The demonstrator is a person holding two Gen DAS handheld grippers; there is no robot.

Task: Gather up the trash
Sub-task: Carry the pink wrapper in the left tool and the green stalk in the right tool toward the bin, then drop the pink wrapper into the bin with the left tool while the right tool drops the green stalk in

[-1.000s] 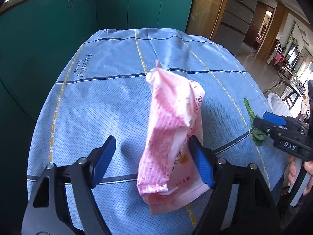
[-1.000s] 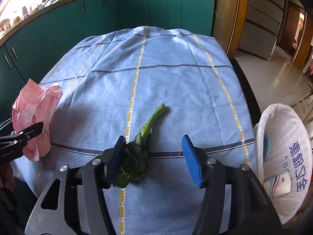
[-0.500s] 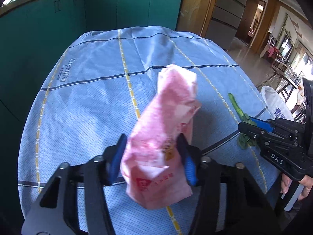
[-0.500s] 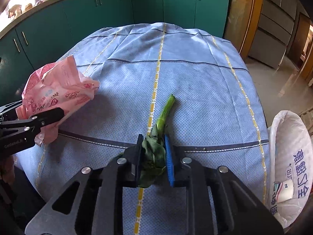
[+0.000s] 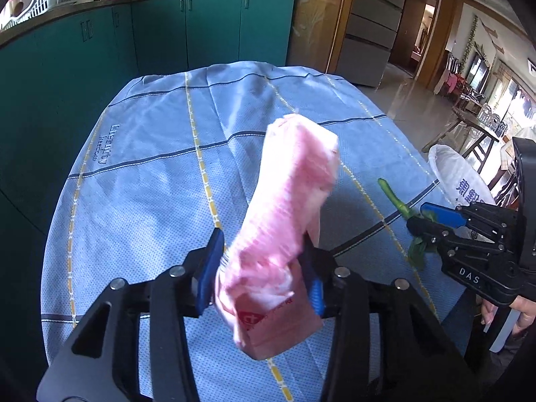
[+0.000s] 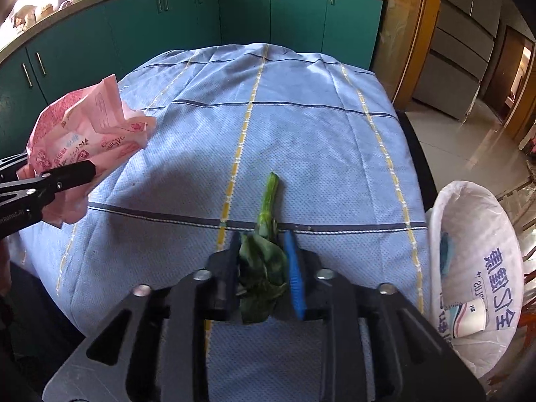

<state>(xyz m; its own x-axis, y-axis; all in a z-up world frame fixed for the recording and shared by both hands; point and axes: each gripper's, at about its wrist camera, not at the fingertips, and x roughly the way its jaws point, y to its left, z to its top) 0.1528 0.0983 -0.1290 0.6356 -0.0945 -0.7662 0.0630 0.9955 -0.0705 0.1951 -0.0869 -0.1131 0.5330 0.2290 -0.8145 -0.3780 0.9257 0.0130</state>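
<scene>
1. The pink wrapper (image 5: 288, 221) looks like thin, crinkly plastic film: by my judgement very light, soft, easy to crush, and a little slippery, so a squeeze across its bunched lower part is the sensible hold; its loose upper end will flop about

2. The left gripper (image 5: 264, 268) has its jaws drawn in on that bunched lower part, pinching the wrapper from both sides; the wrapper is lifted clear of the counter (image 5: 150, 181), its top leaning forward and to the right over the blue cloth

3. The green vegetable scrap (image 6: 263, 261) has a firm pale stalk and limp dark leaves; I judge it light, damp and easily bruised or torn, with the leaves likely to slide out, so the wad of leaves near the stalk base is the best place to take it

4. The right gripper (image 6: 263, 264) has its jaws nearly together, clamped on the crumpled leaves; the stalk points forward beyond the jaws, and from the left wrist view the scrap seems raised off the cloth near the right edge, though I cannot tell for sure

5. The white trash bag (image 6: 475, 268) stands open just off the counter's right edge, near the right gripper, with a paper cup (image 6: 469, 315) already inside; both pieces look ready to go into it
</scene>
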